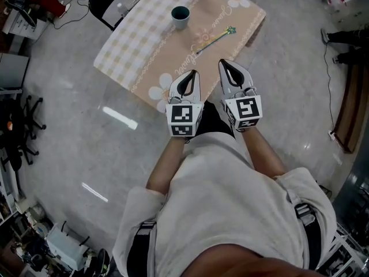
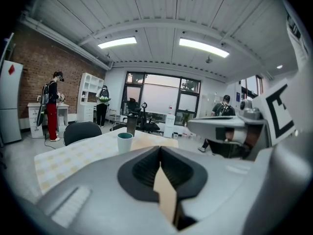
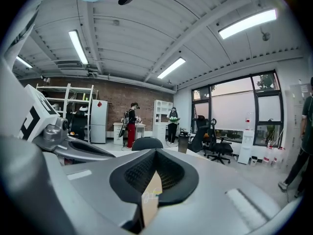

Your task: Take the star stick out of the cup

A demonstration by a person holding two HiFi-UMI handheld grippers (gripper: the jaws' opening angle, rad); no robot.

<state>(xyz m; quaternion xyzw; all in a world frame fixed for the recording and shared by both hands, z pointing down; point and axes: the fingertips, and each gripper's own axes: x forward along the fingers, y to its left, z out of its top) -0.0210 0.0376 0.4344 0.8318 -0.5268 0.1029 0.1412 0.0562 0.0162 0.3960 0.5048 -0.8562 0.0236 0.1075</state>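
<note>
**A:** Where is the star stick (image 1: 214,39)?

**B:** It's out of the teal cup (image 1: 180,16). It lies flat on the tabletop (image 1: 132,45), in the upper middle of the head view, down and to the right of the cup and apart from it.

**A:** And the tools?

**B:** The left tool (image 1: 193,74) and right tool (image 1: 226,65) are both closed on nothing, side by side just below the tabletop's near edge.

**A:** Any risk?

**B:** A careless sweep forward could, I think, flick the thin stick off the right edge or tip the cup.
</note>
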